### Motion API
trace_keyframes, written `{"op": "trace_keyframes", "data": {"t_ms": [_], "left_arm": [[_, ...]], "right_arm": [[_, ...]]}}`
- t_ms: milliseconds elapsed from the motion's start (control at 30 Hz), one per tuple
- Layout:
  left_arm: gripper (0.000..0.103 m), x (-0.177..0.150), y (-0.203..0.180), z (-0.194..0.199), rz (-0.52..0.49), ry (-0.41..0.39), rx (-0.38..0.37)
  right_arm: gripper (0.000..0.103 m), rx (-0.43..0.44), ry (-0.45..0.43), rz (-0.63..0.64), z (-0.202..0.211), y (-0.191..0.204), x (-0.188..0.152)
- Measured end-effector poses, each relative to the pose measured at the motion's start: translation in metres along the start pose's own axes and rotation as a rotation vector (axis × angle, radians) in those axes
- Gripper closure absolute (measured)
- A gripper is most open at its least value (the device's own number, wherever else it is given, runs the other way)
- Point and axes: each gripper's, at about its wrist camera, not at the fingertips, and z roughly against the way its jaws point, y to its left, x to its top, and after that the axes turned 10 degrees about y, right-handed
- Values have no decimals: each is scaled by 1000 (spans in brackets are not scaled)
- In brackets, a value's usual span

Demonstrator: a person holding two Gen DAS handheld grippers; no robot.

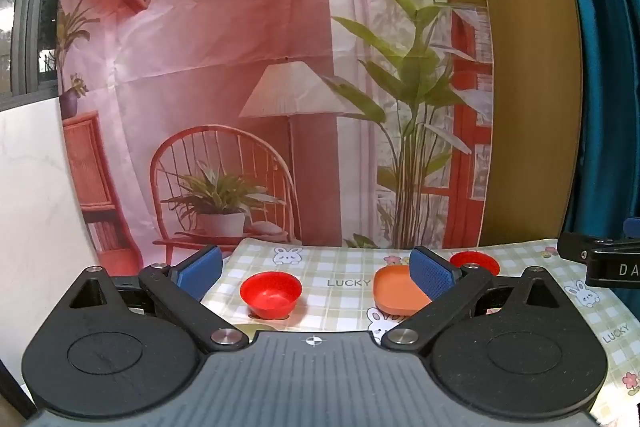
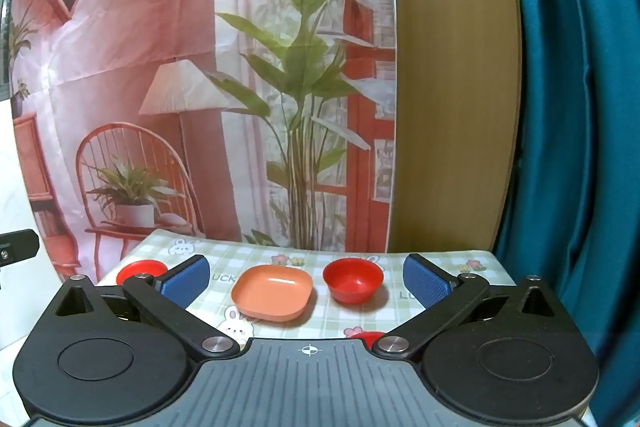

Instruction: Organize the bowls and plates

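Note:
In the left wrist view a red bowl (image 1: pixel 271 293) sits on the checked tablecloth (image 1: pixel 340 267), an orange square plate (image 1: pixel 396 290) lies to its right, and a second red bowl (image 1: pixel 475 263) stands beyond the plate. My left gripper (image 1: pixel 316 273) is open and empty, above the near table edge. In the right wrist view the orange plate (image 2: pixel 273 291) lies at centre, a red bowl (image 2: pixel 353 279) to its right, another red bowl (image 2: pixel 141 271) at far left, and a red rim (image 2: pixel 366 337) peeks out just under the gripper body. My right gripper (image 2: pixel 306 277) is open and empty.
A printed backdrop (image 1: pixel 260 67) hangs behind the table. A wooden panel (image 2: pixel 452 87) and a teal curtain (image 2: pixel 572 107) stand at the right. The right gripper's black body (image 1: pixel 600 261) shows at the right edge of the left wrist view. A yellowish item (image 1: pixel 250 327) shows below the near red bowl.

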Motion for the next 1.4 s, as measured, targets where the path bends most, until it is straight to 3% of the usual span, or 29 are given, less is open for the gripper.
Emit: {"op": "trace_keyframes", "data": {"t_ms": [1400], "left_arm": [[2,-2,2,-4,21,2,-1]], "right_arm": [[0,-7,-8,12,0,3,-1]]}}
